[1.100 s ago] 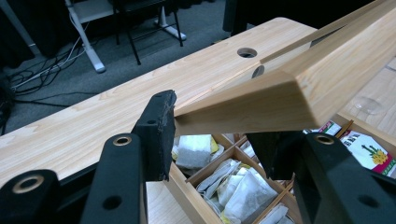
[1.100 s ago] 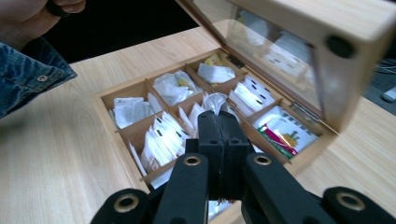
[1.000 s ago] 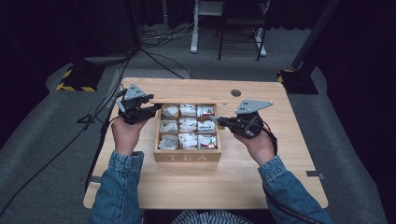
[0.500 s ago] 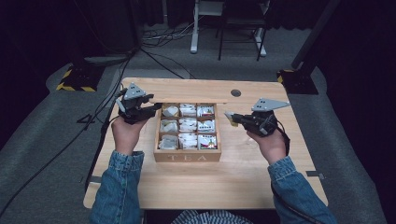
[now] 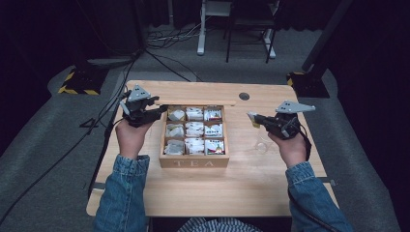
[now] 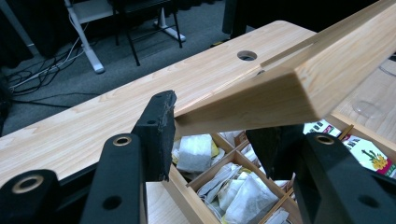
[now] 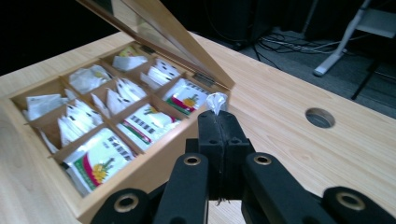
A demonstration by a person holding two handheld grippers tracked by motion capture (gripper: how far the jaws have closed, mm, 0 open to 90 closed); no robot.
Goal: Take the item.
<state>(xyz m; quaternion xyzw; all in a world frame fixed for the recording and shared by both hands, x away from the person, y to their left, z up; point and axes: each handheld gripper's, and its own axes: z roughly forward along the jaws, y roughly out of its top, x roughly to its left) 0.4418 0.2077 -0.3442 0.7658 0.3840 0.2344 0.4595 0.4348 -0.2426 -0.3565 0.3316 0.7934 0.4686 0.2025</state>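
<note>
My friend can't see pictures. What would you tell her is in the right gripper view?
The right gripper has its two black jaws pressed shut on a small crinkly tea bag packet. Behind it on the wooden table sits an open wooden tea box, its compartments full of tea bags, with the lid tilted up.

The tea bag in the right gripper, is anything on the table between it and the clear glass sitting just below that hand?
Nothing visible. The right gripper holds the tea bag beside the tea box, and the stretch of table toward the glass looks bare. The left gripper holds the lid up, well off to the side.
</note>
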